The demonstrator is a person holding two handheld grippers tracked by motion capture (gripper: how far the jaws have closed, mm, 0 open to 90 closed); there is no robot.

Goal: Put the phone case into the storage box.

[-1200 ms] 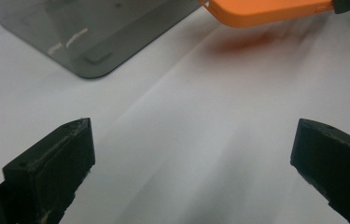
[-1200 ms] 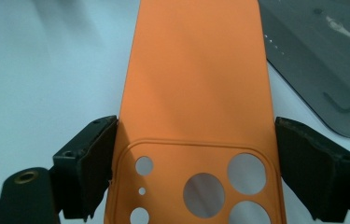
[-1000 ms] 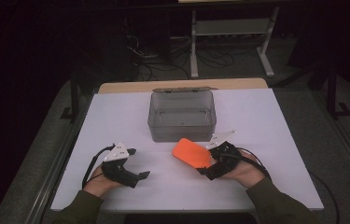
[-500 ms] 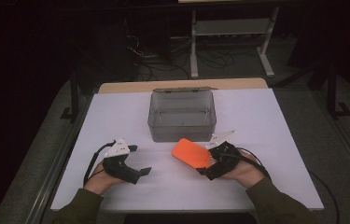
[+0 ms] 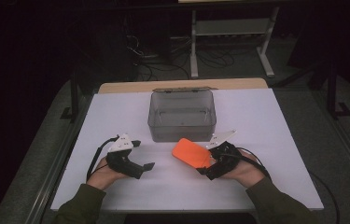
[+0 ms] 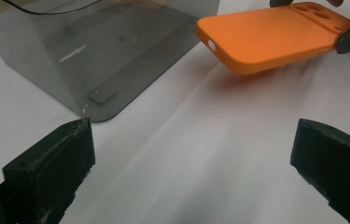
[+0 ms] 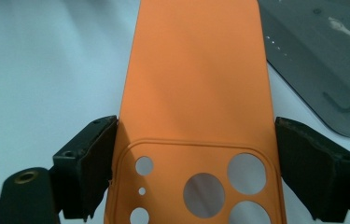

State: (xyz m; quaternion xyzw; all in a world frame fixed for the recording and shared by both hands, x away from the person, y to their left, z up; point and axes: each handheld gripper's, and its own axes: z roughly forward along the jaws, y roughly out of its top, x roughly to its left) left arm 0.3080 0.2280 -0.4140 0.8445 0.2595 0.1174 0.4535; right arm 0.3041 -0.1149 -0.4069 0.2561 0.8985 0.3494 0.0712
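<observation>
Both grippers are busy-ish: our right one [image 5: 208, 166] clamps the case [image 5: 192, 153], left [image 5: 141, 156] gapes empty, so next we lift it into the box [image 5: 182, 122].

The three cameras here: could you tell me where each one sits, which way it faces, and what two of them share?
High view: above the person's side, looking forward and down at the white table; both forearms, left gripper and right gripper show.
Left gripper view: rides the left gripper, facing the grey bin; its open jaws show.
Right gripper view: looks along jaws clamping the orange phone case.
All share case and bin.
</observation>
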